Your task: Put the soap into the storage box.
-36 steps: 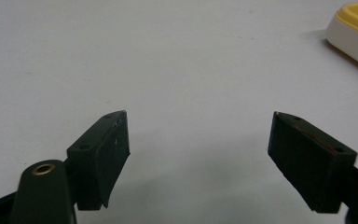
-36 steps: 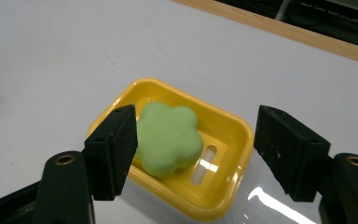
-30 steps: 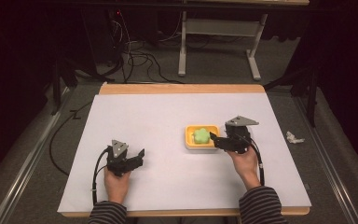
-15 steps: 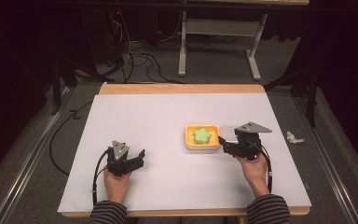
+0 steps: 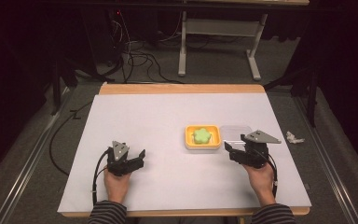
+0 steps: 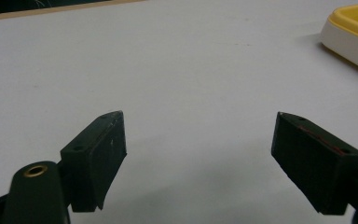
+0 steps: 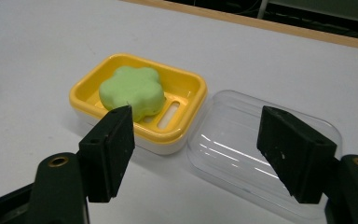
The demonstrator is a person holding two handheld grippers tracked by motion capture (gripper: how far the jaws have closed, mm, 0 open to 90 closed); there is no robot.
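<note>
So we're looking at a big white table [image 5: 168, 121] with basically one thing going on, just right of centre, at about 3 o'clock from the middle. That's the yellow soap dish [image 7: 186, 88] with a green flower-shaped soap [image 7: 131, 92] sitting in it, and its clear lid [image 7: 242, 140] lies flat on the table touching the dish's right side, so the soap is open and easy to reach. Our right gripper [image 7: 193, 149] hovers just on the near side of them, at about 5 o'clock from the dish, jaws spread wide and holding nothing. Our left gripper [image 5: 128, 161] sits well apart at about 8 o'clock, jaws wide and empty too, probably just parked out of the way.
</note>
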